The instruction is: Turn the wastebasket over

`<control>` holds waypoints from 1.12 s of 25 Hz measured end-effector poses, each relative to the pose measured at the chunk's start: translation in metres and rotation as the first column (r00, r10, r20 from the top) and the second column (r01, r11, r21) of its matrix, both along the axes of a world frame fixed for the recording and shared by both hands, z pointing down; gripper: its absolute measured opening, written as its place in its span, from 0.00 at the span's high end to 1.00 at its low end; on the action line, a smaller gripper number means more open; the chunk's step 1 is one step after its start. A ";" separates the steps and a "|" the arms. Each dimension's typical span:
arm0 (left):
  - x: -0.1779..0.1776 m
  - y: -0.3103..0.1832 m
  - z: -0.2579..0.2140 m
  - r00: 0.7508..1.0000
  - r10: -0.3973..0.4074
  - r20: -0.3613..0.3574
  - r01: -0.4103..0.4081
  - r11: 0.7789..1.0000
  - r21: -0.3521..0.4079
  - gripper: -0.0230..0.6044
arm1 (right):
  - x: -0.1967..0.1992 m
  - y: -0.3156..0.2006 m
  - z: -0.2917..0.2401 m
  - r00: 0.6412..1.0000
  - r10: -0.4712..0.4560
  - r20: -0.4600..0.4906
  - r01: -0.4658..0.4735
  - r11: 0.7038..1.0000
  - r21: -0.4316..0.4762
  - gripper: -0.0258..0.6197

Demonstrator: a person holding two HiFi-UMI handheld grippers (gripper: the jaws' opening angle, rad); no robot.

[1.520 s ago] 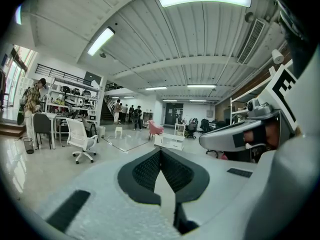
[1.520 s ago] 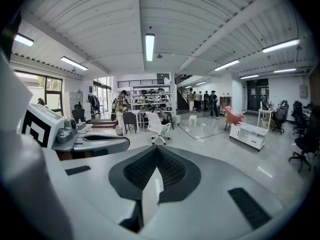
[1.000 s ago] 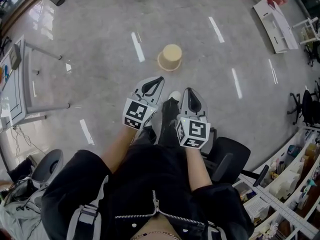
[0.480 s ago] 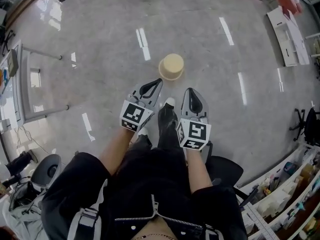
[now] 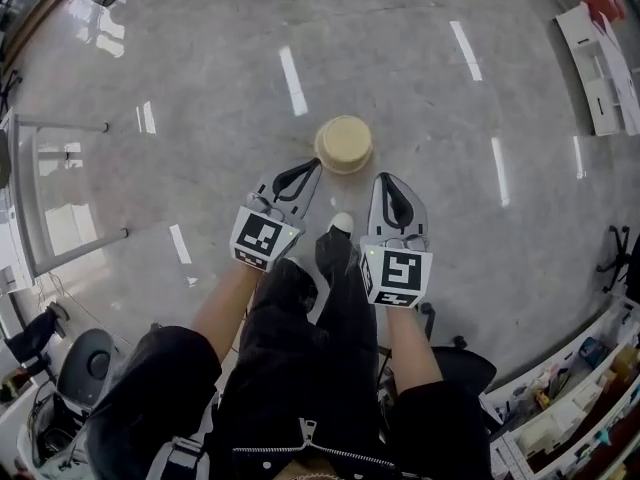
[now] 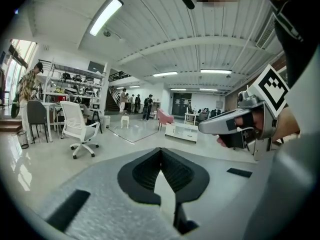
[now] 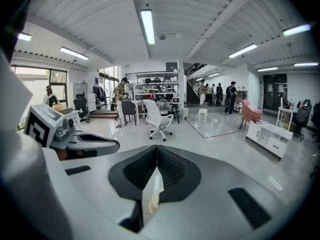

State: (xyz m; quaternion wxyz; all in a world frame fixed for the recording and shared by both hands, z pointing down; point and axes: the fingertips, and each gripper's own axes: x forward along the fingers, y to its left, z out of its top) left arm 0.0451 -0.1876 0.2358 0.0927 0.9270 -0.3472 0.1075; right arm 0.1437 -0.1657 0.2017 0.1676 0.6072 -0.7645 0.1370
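From overhead, the round cream plastic wastebasket stands on the glossy grey floor, just ahead of the left gripper and right gripper, untouched. In the left gripper view, the jaws are pressed together and empty. The right gripper view shows the same. The basket looks light, stiff and smooth, so I'd squeeze its flared rim between both tongs.

**A:** Bright, even light from long ceiling tube lights; white streaks of them glare on the glossy floor.

**B:** Shadows are faint. Both gripper views bulge and go black at the corners, with soft foreground; the head view is sharp.
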 end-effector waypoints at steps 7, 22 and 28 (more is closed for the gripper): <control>0.008 -0.031 0.141 1.000 0.014 -0.002 -0.014 1.000 -0.008 0.96 | 0.004 -0.042 0.135 0.994 -0.101 -0.044 0.101 0.995 -0.019 0.95; 0.013 -0.063 0.392 0.993 0.109 -0.044 -0.107 0.993 0.050 0.96 | 0.017 -0.078 0.398 0.955 -0.186 -0.230 0.187 0.982 -0.018 0.91; 0.006 -0.072 0.460 0.992 0.121 -0.036 -0.119 0.991 0.061 0.96 | 0.030 -0.084 0.487 0.934 -0.214 -0.287 0.198 0.977 -0.082 0.74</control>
